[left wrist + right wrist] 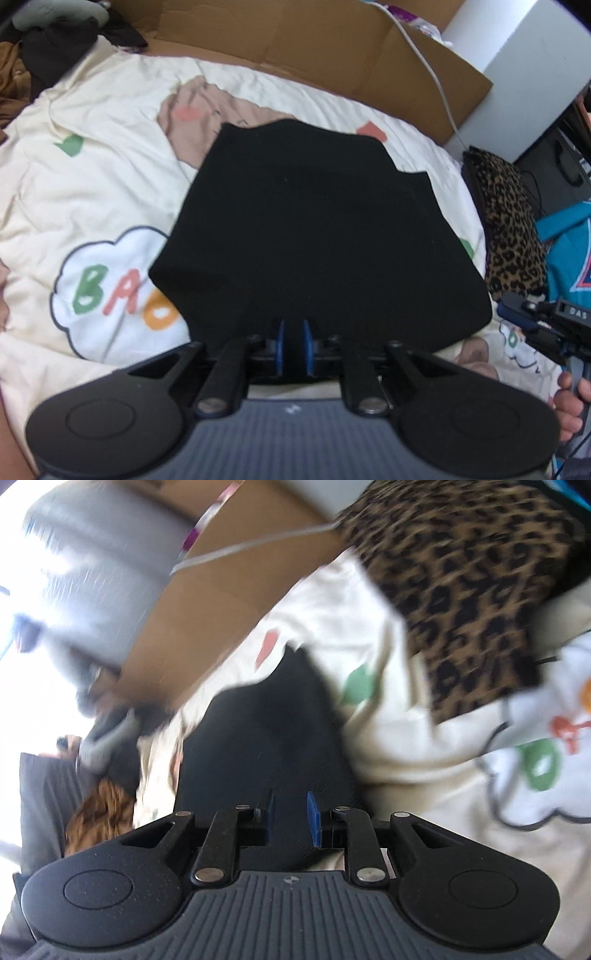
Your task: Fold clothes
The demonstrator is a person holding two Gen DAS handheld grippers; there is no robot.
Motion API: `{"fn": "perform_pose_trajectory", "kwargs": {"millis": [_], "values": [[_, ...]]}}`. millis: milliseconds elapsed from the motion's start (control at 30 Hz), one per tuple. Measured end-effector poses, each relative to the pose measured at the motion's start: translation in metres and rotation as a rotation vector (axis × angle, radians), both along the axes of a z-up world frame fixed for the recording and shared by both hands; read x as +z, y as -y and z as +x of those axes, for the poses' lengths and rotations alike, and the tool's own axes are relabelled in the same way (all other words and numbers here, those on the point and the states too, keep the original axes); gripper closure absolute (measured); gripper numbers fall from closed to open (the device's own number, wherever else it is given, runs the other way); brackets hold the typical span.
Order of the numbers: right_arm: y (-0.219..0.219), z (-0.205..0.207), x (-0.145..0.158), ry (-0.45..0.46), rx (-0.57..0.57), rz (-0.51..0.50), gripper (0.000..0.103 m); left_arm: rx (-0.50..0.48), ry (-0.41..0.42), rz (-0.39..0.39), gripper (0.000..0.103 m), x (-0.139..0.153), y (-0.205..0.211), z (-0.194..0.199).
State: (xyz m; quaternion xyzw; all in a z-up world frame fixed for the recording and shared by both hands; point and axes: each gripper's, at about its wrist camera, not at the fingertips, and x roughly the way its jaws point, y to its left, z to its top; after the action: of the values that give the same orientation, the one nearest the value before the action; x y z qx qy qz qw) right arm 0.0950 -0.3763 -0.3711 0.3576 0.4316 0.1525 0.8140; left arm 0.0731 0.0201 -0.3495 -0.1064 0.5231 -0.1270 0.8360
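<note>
Open bedspread [110,184] lies left of the black garment [314,240], passable up to the dark clothes heap [55,48] at the far left corner. The far side is closed by a cardboard sheet [295,40] with a white cable [432,66] across it. On the right, a leopard-print item [509,221] sits just beside the garment, leaving a narrow strip of bedspread between.

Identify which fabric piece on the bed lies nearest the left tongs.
The plain black folded garment, directly ahead of the left tongs; the leopard-print fabric sits off right.
</note>
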Motion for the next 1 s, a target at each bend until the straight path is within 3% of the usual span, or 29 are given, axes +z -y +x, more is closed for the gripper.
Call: {"fn": "perform_pose_trajectory", "kwargs": {"millis": [200, 367, 567, 1000], "values": [[-0.026, 0.007, -0.021, -0.053, 0.062, -0.068, 0.082, -0.014, -0.007, 0.016, 0.092, -0.002, 0.004, -0.001], [-0.022, 0.011, -0.028, -0.086, 0.039, -0.129, 0.083, -0.011, -0.048, 0.072, 0.092, -0.022, 0.007, 0.003], [-0.009, 0.009, -0.024, -0.097, -0.021, -0.159, 0.083, 0.059, -0.071, 0.118, 0.095, -0.034, -0.003, 0.011], [0.012, -0.010, 0.007, -0.097, -0.075, -0.143, 0.083, 0.132, -0.031, 0.139, 0.090, 0.012, -0.036, 0.011]]}}
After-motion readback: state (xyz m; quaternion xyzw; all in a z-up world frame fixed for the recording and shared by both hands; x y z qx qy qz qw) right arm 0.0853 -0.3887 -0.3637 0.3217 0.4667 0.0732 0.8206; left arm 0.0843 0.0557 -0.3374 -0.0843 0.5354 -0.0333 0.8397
